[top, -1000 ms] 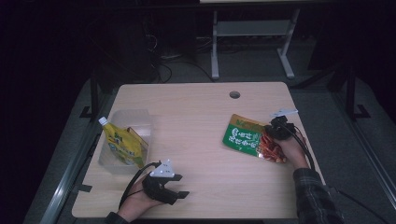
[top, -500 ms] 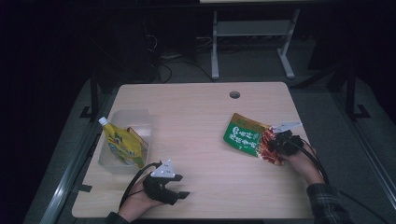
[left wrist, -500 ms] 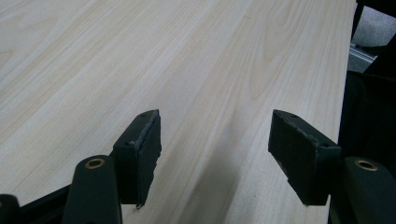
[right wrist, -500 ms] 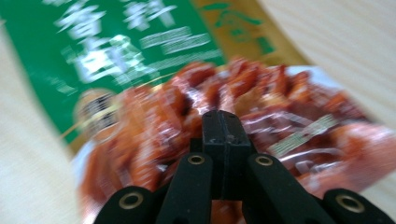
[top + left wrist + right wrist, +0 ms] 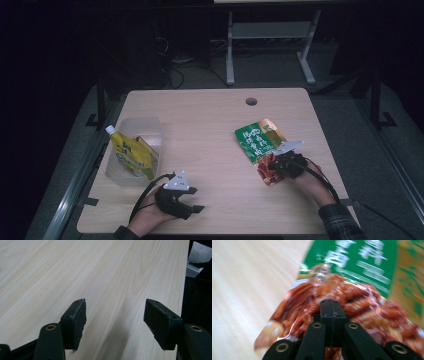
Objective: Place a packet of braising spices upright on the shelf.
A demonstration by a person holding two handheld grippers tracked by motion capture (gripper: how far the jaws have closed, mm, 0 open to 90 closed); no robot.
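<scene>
Right gripper jaws clamped on snack packet, dragged nearer table edge; left gripper unmoved, jaws wide.

The left gripper holds its two black fingers wide apart over the pale wooden bench.

you see a dim room around the lit table; the snack packet is blurred, with small glare.
</scene>
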